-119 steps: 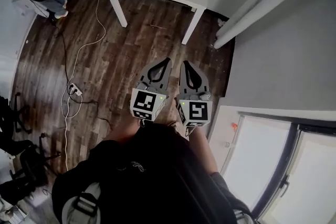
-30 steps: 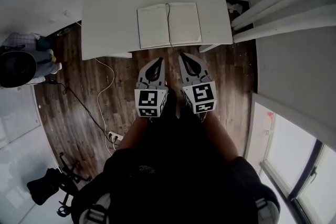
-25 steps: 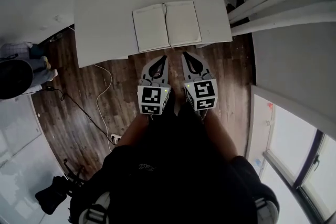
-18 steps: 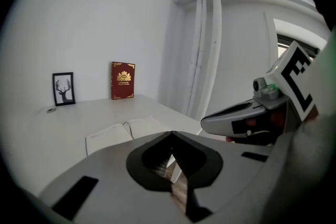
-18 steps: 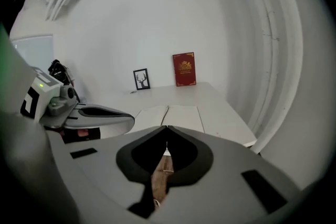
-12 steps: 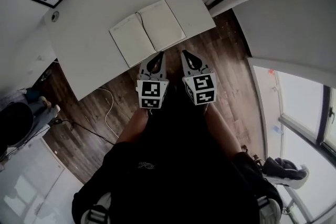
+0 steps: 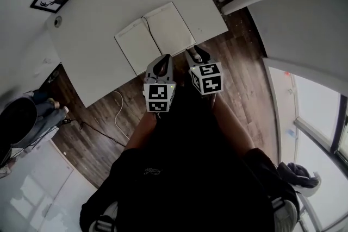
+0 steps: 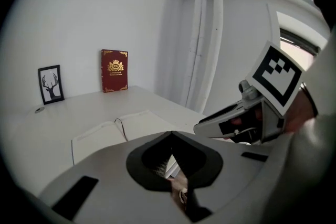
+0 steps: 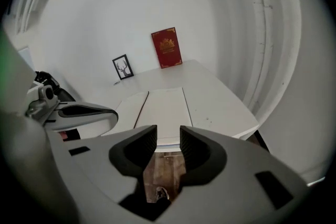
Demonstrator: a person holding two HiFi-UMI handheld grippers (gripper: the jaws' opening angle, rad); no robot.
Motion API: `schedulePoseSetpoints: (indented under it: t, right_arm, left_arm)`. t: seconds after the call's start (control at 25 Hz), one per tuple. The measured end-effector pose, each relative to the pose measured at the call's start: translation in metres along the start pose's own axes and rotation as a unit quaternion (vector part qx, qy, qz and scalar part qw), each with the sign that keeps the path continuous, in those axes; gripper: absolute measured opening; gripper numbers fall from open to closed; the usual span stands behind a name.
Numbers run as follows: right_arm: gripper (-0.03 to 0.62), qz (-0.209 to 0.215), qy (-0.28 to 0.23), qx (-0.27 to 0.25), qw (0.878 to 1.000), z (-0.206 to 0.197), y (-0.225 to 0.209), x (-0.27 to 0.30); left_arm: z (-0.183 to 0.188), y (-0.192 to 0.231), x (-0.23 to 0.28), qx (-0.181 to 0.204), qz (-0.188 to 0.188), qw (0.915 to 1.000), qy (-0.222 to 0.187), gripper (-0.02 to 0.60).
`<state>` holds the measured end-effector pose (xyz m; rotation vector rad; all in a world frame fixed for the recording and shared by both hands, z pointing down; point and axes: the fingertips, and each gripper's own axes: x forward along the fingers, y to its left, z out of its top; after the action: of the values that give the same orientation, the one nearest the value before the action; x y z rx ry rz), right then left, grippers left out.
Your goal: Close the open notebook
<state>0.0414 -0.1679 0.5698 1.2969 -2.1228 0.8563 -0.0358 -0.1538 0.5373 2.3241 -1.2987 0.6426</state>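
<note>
White notebook (image 7: 155, 35) lies open on the table (image 7: 103, 19); left claw (image 7: 164, 58) clenched empty, right claw (image 7: 197, 51) opening around nothing.

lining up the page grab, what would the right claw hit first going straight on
The right claw, jaws opening and empty, would probably meet the near edge of the open notebook, right page; depth unclear.

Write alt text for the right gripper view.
The right gripper, jaws opening with nothing between them, points at an open notebook on a white table. A red book and a framed picture stand against the wall behind.
</note>
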Motion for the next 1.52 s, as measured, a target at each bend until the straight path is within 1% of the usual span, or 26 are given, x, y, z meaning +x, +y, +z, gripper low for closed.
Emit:
schedulePoseSetpoints:
  t: [0.12,0.4,0.64,0.84,1.04,1.24,1.36,1.48,1.52]
  right_arm:
    - [0.137,0.003,0.024,0.014,1.000,-0.006,-0.009,0.013]
    - [0.150,0.012,0.077,0.052,0.996,-0.015,-0.028,0.031]
    - [0.160,0.018,0.108,0.060,0.992,-0.018,-0.038,0.039]
    - [0.160,0.044,0.157,0.079,0.983,-0.028,-0.038,0.048]
    - [0.166,0.050,0.176,0.083,0.980,-0.032,-0.045,0.049]
    - [0.166,0.053,0.200,0.074,0.976,-0.030,-0.046,0.052]
    - [0.166,0.051,0.228,0.060,0.970,-0.029,-0.046,0.053]
    - [0.160,0.038,0.262,0.009,0.964,-0.032,-0.046,0.053]
    - [0.144,0.033,0.269,-0.013,0.962,-0.033,-0.046,0.053]
  left_arm:
    - [-0.004,0.007,0.009,-0.007,0.005,0.9999,0.013,0.002]
    - [-0.012,0.008,0.031,-0.006,-0.003,0.9992,0.039,0.002]
    - [-0.008,0.005,0.047,-0.010,-0.009,0.9989,0.046,0.002]
    - [-0.011,0.007,0.057,-0.025,-0.018,0.9981,0.054,0.002]
    - [-0.014,0.003,0.065,-0.034,-0.023,0.9974,0.059,0.002]
    - [-0.015,0.005,0.071,-0.045,-0.023,0.9969,0.061,0.000]
    - [-0.012,0.005,0.072,-0.052,-0.023,0.9968,0.056,0.002]
    - [-0.013,0.007,0.070,-0.062,-0.020,0.9965,0.052,0.002]
    - [-0.014,0.007,0.069,-0.065,-0.019,0.9963,0.052,0.002]
